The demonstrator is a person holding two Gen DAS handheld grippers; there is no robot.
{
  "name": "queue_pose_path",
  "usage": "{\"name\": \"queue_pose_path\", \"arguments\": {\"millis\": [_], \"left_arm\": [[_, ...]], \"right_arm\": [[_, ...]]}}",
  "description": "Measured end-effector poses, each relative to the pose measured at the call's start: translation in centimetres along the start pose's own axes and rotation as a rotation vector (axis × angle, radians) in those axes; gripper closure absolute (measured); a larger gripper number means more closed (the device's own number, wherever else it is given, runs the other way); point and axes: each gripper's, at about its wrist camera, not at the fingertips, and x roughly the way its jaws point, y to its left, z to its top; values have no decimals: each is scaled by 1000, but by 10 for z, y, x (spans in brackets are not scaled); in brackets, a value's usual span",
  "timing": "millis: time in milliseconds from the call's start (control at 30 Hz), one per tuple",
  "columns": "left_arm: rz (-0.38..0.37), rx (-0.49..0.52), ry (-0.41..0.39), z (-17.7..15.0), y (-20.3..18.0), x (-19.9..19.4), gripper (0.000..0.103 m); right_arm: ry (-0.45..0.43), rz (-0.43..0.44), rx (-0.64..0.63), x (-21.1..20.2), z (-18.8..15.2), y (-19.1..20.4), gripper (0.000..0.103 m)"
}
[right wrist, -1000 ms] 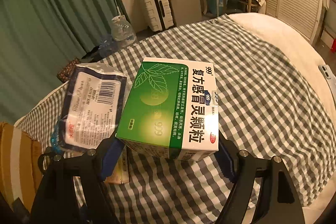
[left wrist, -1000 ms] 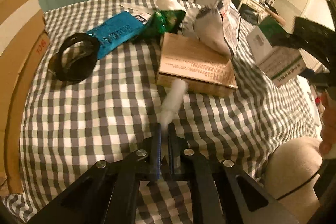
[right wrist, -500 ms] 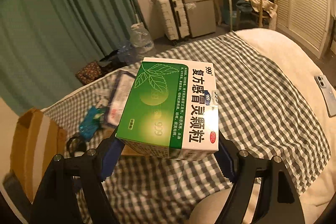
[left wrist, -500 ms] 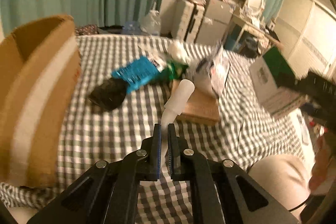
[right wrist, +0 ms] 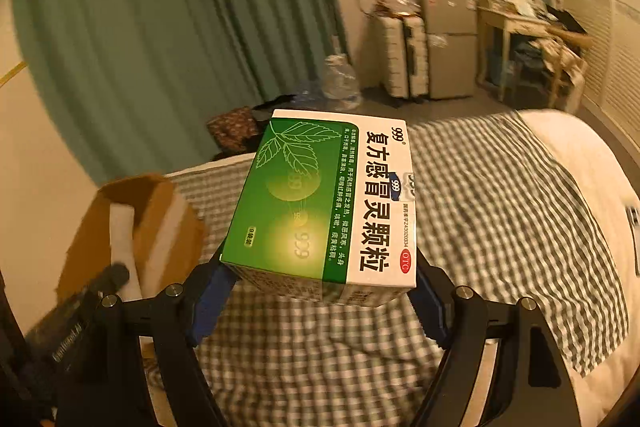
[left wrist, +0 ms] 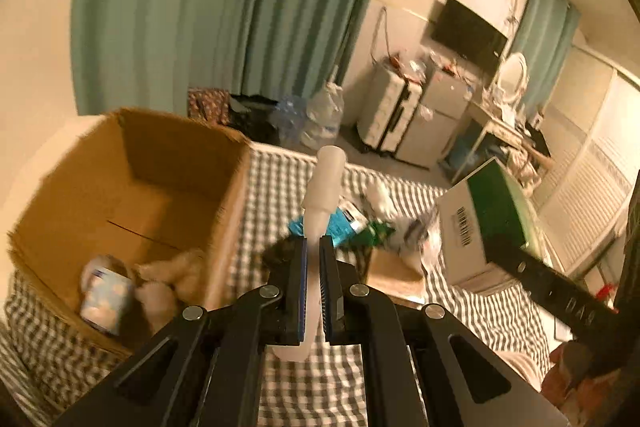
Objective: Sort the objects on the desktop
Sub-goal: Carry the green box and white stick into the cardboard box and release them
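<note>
In our left gripper (left wrist: 313, 259) the jaws pinch narrowly on a white plastic bottle (left wrist: 320, 195), which sticks out forward above the checked cloth (left wrist: 328, 379). In our right gripper (right wrist: 320, 291) the jaws stand wide, clamping a green and white medicine box (right wrist: 324, 199) by its sides. To the left sits an open cardboard box (left wrist: 132, 187) holding a blue-and-white pack (left wrist: 106, 303). Farther off, blurred packets (left wrist: 348, 223) lie on the cloth; beyond them hangs a green curtain (left wrist: 224, 7).
</note>
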Motion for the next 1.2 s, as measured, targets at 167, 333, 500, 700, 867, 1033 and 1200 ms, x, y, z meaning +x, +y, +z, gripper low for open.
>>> {"name": "queue_pose_path", "arguments": {"millis": [167, 333, 500, 700, 867, 1033, 1200], "left_arm": [[54, -3, -31, 16, 29, -19, 98], [88, -30, -47, 26, 65, -29, 98], [126, -107, -28, 28, 107, -22, 98], [165, -161, 7, 22, 147, -10, 98], [179, -198, 41, 14, 169, 3, 98], [187, -227, 64, 8, 183, 9, 98], [203, -228, 80, 5, 190, 16, 93]], "right_arm": [[-1, 95, -77, -6, 6, 55, 24], [12, 173, -122, -7, 6, 98, 24], [13, 219, -181, -3, 6, 132, 24], [69, 269, -203, 23, 5, 156, 24], [119, 289, -243, 46, -3, 180, 24], [168, 308, -276, 67, -16, 204, 24], [192, 326, -276, 83, -19, 215, 24]]}}
